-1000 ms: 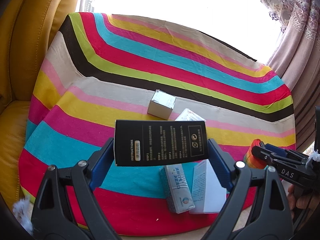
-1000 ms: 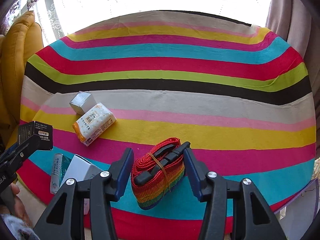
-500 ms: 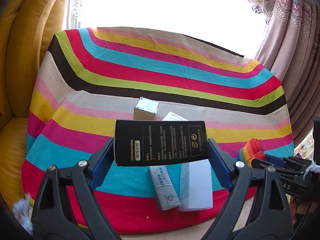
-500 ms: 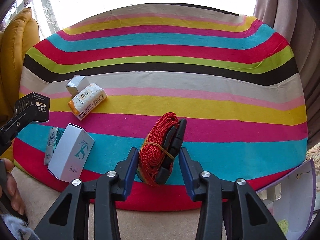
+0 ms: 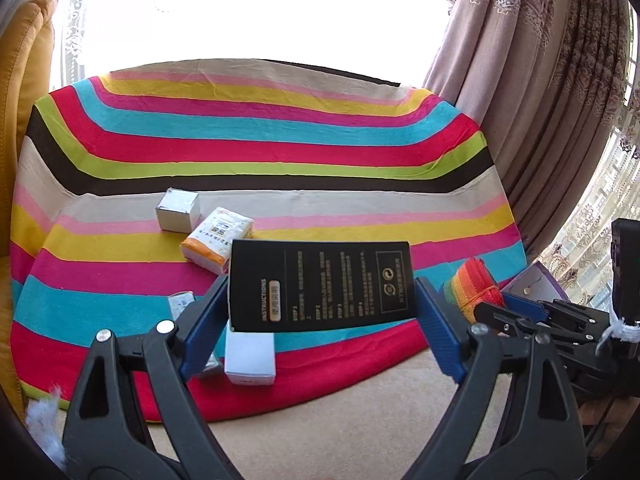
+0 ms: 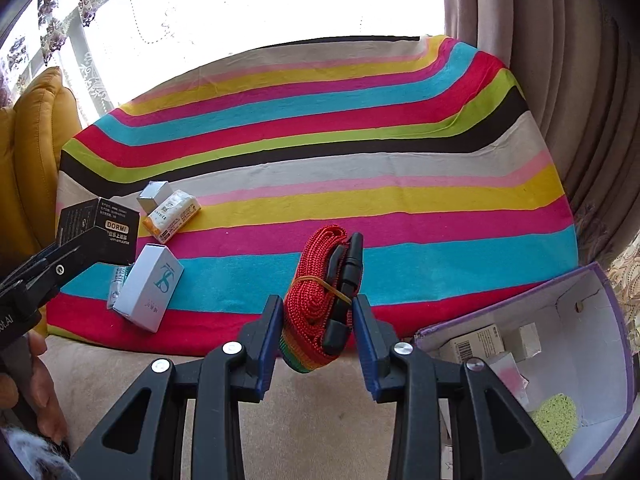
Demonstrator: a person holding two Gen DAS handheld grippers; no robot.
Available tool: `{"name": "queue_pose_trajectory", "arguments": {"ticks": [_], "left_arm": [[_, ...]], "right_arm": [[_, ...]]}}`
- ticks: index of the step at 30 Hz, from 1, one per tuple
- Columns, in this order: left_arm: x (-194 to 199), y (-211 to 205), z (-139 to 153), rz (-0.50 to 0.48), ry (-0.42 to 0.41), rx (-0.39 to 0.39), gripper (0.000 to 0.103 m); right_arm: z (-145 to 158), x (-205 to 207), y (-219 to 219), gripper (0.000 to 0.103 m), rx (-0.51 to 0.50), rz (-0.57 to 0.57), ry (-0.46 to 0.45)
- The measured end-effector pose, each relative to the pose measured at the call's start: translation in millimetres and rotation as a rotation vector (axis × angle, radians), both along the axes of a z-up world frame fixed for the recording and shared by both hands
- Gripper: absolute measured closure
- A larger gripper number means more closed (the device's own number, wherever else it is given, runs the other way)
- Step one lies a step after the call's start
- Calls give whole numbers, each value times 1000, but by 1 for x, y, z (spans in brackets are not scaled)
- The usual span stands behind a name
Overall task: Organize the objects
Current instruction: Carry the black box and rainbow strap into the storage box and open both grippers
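A: Status?
B: Strap bundle (image 6: 326,300) pinched upright in your right claw (image 6: 316,334); purple box (image 6: 600,360) lies just right of it, below. Left claw (image 5: 320,312) clamps black box (image 5: 320,286) lengthwise, farther away.
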State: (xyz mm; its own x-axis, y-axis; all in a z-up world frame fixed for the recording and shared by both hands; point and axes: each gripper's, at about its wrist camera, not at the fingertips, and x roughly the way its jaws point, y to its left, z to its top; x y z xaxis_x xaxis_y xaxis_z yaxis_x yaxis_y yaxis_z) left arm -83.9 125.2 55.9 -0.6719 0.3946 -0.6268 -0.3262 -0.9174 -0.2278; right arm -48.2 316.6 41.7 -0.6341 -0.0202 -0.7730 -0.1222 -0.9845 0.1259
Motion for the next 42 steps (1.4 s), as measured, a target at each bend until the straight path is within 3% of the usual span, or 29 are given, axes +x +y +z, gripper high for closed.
{"name": "queue_pose_trajectory", "arguments": {"ticks": [6, 17, 29, 32, 37, 42], "left_arm": [[17, 40, 1, -81, -42, 9, 13], [52, 130, -1, -281, -79, -5, 13], [77, 191, -3, -519, -99, 22, 11], [77, 193, -4, -523, -107, 24, 8], [73, 184, -3, -492, -114, 48, 8], [70, 172, -1, -456, -104, 40, 8]], "right_arm": [[9, 42, 36, 67, -16, -68, 22], [20, 114, 104, 66, 54, -228, 55], [24, 153, 156, 66, 59, -364, 85], [26, 156, 159, 65, 55, -371, 96], [29, 154, 155, 49, 55, -359, 108], [31, 150, 148, 48, 54, -335, 102]]}}
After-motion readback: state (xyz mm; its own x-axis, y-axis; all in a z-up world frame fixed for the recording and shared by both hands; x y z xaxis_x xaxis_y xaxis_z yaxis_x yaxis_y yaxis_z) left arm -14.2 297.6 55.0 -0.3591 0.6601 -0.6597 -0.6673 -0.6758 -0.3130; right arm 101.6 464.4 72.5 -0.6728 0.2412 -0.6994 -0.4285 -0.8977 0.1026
